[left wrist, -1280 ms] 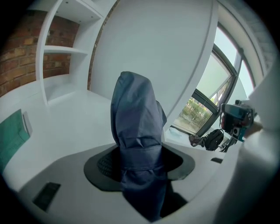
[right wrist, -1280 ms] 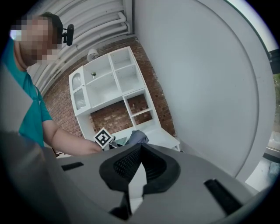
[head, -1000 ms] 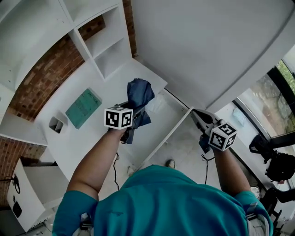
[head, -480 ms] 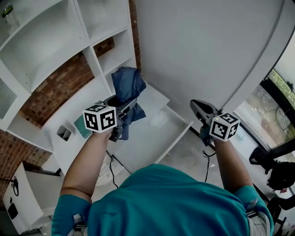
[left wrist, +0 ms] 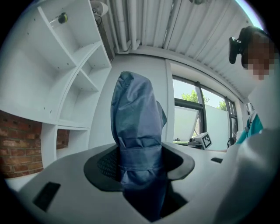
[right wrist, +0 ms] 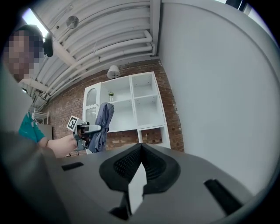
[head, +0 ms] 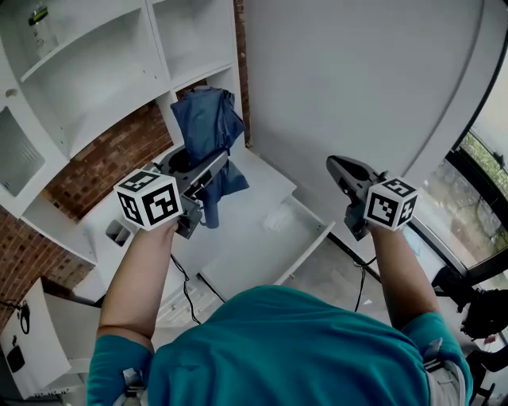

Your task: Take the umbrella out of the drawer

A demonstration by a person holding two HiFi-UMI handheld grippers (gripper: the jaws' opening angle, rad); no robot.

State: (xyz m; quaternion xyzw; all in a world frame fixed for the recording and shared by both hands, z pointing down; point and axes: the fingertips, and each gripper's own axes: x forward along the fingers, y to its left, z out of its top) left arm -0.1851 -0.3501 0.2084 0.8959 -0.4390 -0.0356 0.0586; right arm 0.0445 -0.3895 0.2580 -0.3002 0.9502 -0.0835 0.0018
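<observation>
A folded blue umbrella (head: pixel 205 127) stands upright in the air in front of the white shelves, well above the open white drawer (head: pixel 311 244). My left gripper (head: pixel 208 170) is shut on its lower part. In the left gripper view the blue cloth (left wrist: pixel 135 127) fills the gap between the jaws of the left gripper (left wrist: pixel 139 162). My right gripper (head: pixel 336 164) hangs at the right, over the drawer's side, shut with nothing in it. Its jaws meet in the right gripper view (right wrist: pixel 141 151), which also shows the umbrella (right wrist: pixel 101 124) at the left.
A white shelving unit (head: pixel 95 71) against a brick wall fills the upper left, with a small green bottle (head: pixel 36 17) on a high shelf. A white desk top (head: pixel 266 176) runs beneath it. A plain white wall is at the right, with windows beyond.
Both grippers have risen. The left one has carried the umbrella up from over the desk to in front of the shelves. The right one stays shut.
</observation>
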